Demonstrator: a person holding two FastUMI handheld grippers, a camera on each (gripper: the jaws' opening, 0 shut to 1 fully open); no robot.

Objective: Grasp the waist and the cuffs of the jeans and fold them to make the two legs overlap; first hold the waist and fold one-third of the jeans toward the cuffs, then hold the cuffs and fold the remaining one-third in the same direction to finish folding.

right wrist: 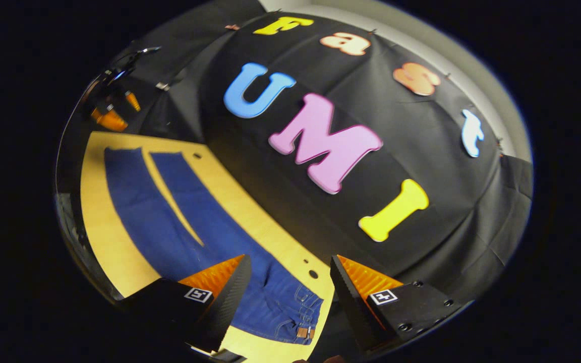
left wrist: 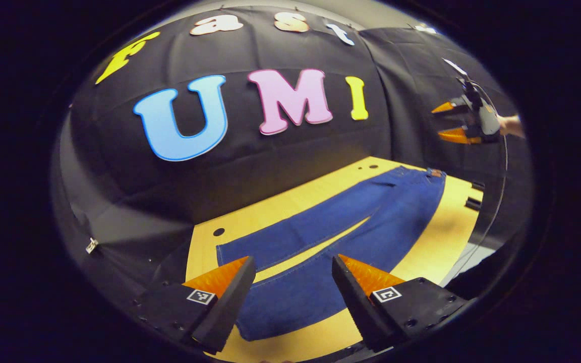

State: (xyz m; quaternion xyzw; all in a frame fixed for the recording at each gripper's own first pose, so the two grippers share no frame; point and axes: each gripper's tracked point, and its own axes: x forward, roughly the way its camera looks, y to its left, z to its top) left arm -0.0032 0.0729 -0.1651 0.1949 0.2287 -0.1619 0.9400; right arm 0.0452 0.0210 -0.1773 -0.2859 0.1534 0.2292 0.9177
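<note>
Blue jeans [left wrist: 351,222] lie flat on the yellow wooden table [left wrist: 280,201], both legs spread side by side. My left gripper [left wrist: 293,264] hovers open above the cuff end, nothing between its fingers. In the left gripper view the right gripper [left wrist: 449,121] hangs open in the air past the waist end, a hand behind it. In the right gripper view the jeans [right wrist: 184,212] run away from the waist [right wrist: 300,317] toward the cuffs. My right gripper [right wrist: 288,264] is open above the waist, holding nothing. The left gripper [right wrist: 111,111] appears far off beyond the cuffs.
Black cloth walls close in the table at the back and sides. Small round holes [left wrist: 218,232] mark the table top near the far edge. Bare table [right wrist: 104,237] runs along the near side of the jeans. Dark brackets [left wrist: 473,201] sit at the table's end by the waist.
</note>
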